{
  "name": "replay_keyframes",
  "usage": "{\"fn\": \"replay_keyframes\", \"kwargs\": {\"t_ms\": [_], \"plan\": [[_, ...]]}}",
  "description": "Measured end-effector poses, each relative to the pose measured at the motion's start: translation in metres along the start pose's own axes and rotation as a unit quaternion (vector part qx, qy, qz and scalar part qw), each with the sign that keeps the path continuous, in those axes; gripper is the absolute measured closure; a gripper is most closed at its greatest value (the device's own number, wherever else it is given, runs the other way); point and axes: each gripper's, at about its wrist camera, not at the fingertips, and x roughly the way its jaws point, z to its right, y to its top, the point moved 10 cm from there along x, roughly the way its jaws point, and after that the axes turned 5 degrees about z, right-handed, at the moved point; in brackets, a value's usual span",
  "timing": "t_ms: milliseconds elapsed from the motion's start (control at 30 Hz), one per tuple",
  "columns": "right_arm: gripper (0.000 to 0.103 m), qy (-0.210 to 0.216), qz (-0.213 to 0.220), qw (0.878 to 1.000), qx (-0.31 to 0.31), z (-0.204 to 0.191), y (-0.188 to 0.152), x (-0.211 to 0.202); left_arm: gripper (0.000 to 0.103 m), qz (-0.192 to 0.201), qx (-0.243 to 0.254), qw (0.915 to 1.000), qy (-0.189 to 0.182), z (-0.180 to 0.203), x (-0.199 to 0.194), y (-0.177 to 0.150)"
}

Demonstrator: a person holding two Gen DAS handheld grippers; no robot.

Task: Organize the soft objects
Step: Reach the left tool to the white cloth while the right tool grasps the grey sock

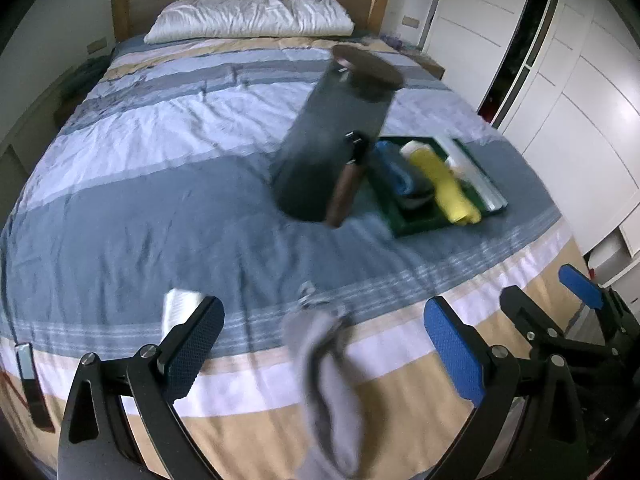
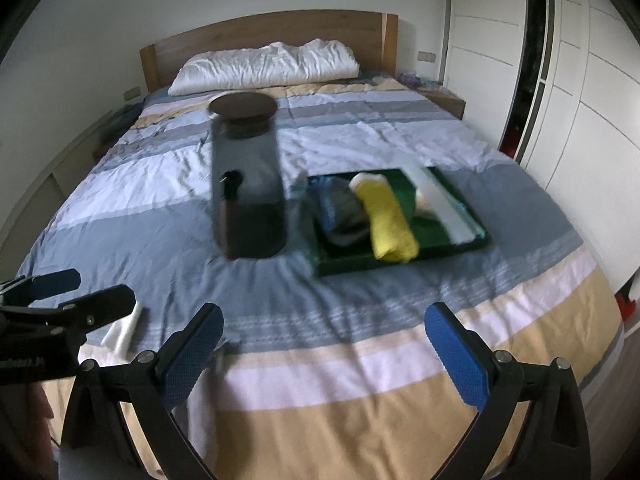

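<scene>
Left gripper: fingers spread wide, nothing pinched; a grey sock, blurred, lies between them without touching either pad, its lower end cut off by the frame.
Right gripper: fingers spread wide and empty above the foot of the bed.
White cloth: near the bed's foot, partly hidden behind the left gripper; its shape is hard to make out.
Dark jar: one, upright mid-bed just left of the tray, with a flat round lid; contents unreadable through motion blur.
Green tray: one, on the bed's grey stripe, holding a yellow roll, a blue roll, a grey bundle and a pale strip along its right wall; the count beneath them is uncertain.
Pillow: one long white pillow against the wooden headboard.
</scene>
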Motion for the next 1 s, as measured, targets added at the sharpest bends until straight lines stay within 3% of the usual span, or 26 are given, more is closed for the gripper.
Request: {"fn": "replay_keyframes", "kwargs": {"t_ms": [233, 467, 667, 1000], "plan": [[0.000, 0.005, -0.038, 0.999, -0.012, -0.047, -0.045, -0.003, 0.005, -0.039, -0.006, 0.9986, 0.036, -0.074, 0.011, -0.046], [0.000, 0.019, -0.100, 0.995, -0.008, -0.094, -0.105, 0.031, 0.005, -0.090, -0.025, 0.9934, 0.066, -0.141, 0.052, -0.096], [0.000, 0.032, -0.115, 0.993, -0.016, -0.128, -0.129, 0.059, 0.005, -0.105, -0.026, 0.9918, 0.069, -0.159, 0.080, -0.111], [0.000, 0.029, -0.130, 0.991, -0.027, -0.138, -0.150, 0.099, 0.005, -0.113, -0.013, 0.9902, 0.081, -0.159, 0.118, -0.111]]}}
